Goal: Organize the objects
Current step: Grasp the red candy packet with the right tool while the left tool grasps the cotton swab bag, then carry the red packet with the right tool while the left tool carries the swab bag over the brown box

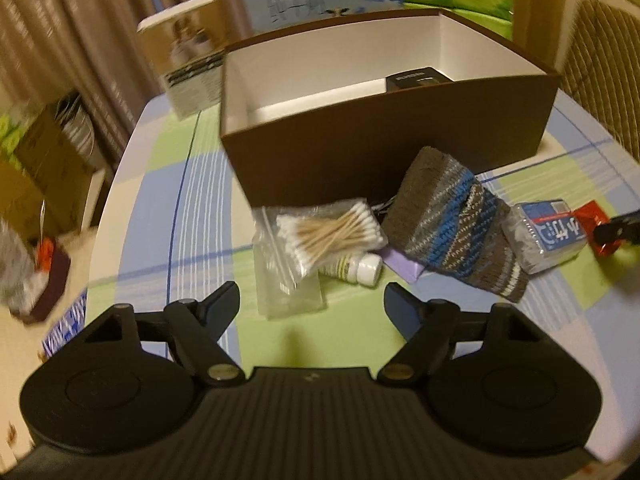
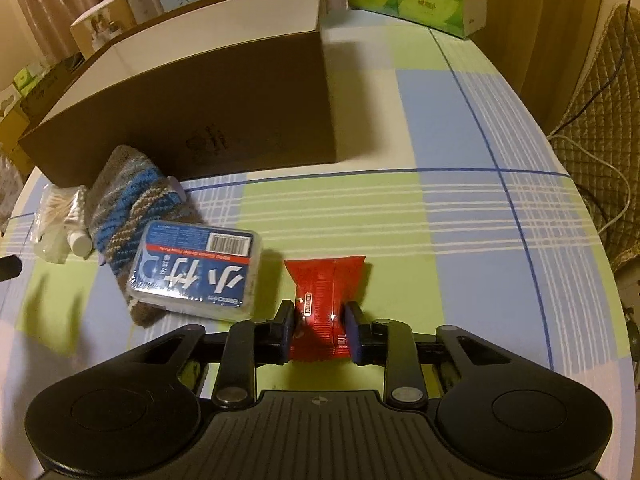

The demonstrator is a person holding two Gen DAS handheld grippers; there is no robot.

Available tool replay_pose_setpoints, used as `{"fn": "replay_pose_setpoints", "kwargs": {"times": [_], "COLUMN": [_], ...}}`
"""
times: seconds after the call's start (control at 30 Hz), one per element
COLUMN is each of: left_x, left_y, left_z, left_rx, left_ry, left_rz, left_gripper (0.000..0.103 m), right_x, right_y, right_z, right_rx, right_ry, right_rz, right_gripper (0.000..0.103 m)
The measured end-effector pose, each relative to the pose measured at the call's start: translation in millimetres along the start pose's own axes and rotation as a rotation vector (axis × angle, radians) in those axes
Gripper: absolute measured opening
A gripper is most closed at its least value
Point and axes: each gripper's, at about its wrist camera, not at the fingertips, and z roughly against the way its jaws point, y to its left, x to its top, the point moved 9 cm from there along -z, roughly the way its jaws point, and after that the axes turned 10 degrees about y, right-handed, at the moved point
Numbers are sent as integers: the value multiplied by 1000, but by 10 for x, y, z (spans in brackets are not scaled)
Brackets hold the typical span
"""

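Right gripper [image 2: 320, 330]: jaws nearly closed, pressing on either side of a red packet [image 2: 326, 300] that lies flat on the table [image 2: 460, 240]. The wrapper is pinched in at the waist between the pads. The packet sits just right of a clear plastic case with a blue label [image 2: 196, 270], apart from it by a narrow gap.

Left gripper [image 1: 312, 306]: jaws wide apart, nothing between them, poised above the table short of a bag of cotton swabs [image 1: 320, 236]. A small white bottle [image 1: 356, 270] lies touching the bag's near edge. A knitted pouch [image 1: 456, 224] sits beside them and partly under the plastic case.

The brown box [image 1: 380, 152] stands open behind the pile, white inside, with one small black item [image 1: 416, 80] already in its far corner. Likely destination for everything in front of it.

Step in hand, as I judge it: secure the red packet, then carry it to the box.

- The grip is on soft wrapping (it may slip or crumple), so lift straight up first and check that it comes along.
- Clear the plastic case on the way; it is close to the left pad.
- Rise above the box's near wall before moving over it, and release low inside.
- The left jaws should come down squarely over the swab bag, not catching the bottle.
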Motion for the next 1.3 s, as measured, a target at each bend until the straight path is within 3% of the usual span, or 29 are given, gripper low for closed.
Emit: {"fn": "replay_pose_setpoints", "kwargs": {"times": [0.27,0.47,0.67,0.77,0.83,1.07,1.3], "left_x": [342,495,397,291,222,131,228], "left_y": [-200,-213,-136,-72,-40,14,39], "left_z": [-320,-619,-644,-580,-551,-516,-427], "left_rx": [-75,-99,-129,-136,-123,-110,-137], "left_ry": [-45,-4,41,63,86,119,84], "left_rz": [-290,-374,-322,-237,-188,-82,19], "left_gripper": [69,67,62,50,34,33,17], "right_x": [-25,-47,-51,-45,-41,-8,-4], "right_y": [-224,-330,-364,-367,-364,-357,-335], "right_z": [43,73,77,74,68,39,40], "right_rx": [2,-7,-8,-9,-11,-21,-29], "right_ry": [2,0,2,5,8,18,12], "right_rz": [-88,-135,-153,-150,-149,-128,-99], "right_gripper": [24,24,24,24,24,24,24]}}
